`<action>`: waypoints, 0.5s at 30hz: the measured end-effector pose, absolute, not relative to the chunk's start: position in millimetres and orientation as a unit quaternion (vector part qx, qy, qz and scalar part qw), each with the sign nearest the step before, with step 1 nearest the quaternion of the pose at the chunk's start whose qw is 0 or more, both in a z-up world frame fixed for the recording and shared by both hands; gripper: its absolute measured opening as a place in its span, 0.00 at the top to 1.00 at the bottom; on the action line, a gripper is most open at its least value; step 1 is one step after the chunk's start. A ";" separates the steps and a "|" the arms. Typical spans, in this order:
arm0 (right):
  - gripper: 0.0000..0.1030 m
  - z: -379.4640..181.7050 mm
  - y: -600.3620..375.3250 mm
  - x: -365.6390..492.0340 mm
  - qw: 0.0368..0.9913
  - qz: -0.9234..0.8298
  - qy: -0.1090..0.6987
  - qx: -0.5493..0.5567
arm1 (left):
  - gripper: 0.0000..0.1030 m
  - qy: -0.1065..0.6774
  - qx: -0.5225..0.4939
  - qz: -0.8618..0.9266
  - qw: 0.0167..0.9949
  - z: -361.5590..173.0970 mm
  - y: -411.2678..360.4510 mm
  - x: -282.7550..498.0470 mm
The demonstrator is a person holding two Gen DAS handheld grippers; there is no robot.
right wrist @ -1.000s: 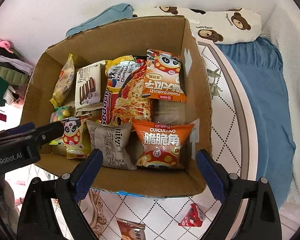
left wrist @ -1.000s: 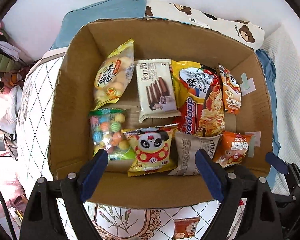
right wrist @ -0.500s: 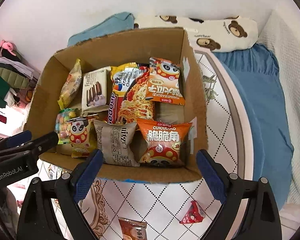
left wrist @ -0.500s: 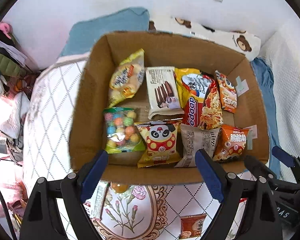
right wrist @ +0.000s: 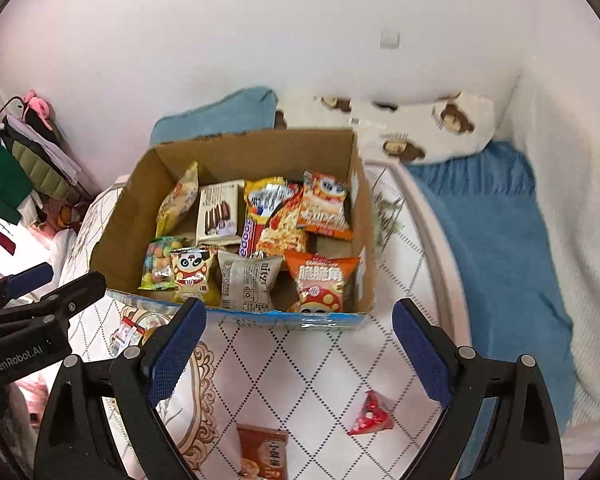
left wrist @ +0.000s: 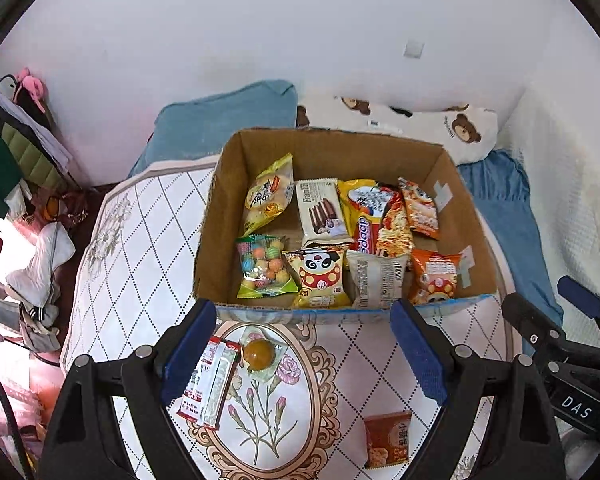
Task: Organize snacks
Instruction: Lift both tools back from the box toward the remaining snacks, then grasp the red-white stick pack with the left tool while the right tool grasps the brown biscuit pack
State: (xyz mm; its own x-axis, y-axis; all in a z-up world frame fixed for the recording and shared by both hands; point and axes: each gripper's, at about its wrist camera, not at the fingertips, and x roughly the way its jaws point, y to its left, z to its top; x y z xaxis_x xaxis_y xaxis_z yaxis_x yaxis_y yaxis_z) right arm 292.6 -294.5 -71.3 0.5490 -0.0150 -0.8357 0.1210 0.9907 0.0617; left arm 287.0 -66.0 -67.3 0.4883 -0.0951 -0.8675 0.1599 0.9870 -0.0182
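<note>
Both tools spread apart, empty, above the bed near a filled cardboard box (left wrist: pixel 210 216).
Left tool (left wrist: pixel 300 350) and right tool (right wrist: pixel 300 344) grip nothing — box sits on the patterned quilt (left wrist: pixel 140 240), packed with snack packs. Loose on quilt nearer the tools: red-white packet (left wrist: pixel 210 384), jelly cup (left wrist: pixel 260 354), orange packet (left wrist: pixel 388 438), red triangle snack (right wrist: pixel 370 420).
</note>
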 end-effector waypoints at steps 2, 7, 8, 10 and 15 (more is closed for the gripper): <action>0.06 -60.3 -292.3 280.7 0.887 -0.042 0.457 0.055 | 0.14 0.490 0.029 -0.077 0.868 -59.8 -64.2 277.4; 0.06 -35.0 -288.7 256.2 0.901 -0.044 0.428 0.053 | 0.14 0.471 0.024 -0.078 0.878 -47.5 -59.2 260.2; 0.06 -31.1 -288.7 251.9 0.903 -0.045 0.423 0.054 | 0.14 0.467 0.023 -0.078 0.880 -44.8 -58.8 256.6; 0.06 -24.3 -288.5 245.2 0.906 -0.041 0.418 0.060 | 0.14 0.460 0.019 -0.079 0.884 -39.4 -57.6 249.5; 0.06 -30.2 -290.6 232.8 0.895 -0.020 0.436 0.095 | 0.14 0.467 0.010 -0.068 0.881 -48.4 -44.5 238.0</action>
State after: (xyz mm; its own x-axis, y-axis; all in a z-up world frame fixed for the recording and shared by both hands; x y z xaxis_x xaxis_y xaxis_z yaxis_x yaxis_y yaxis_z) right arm 232.8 -290.6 -30.2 0.6197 0.0472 -0.7834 0.1181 0.9812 0.1525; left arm 238.0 -44.5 -48.4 0.5542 -0.1112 -0.8249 0.1299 0.9905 -0.0463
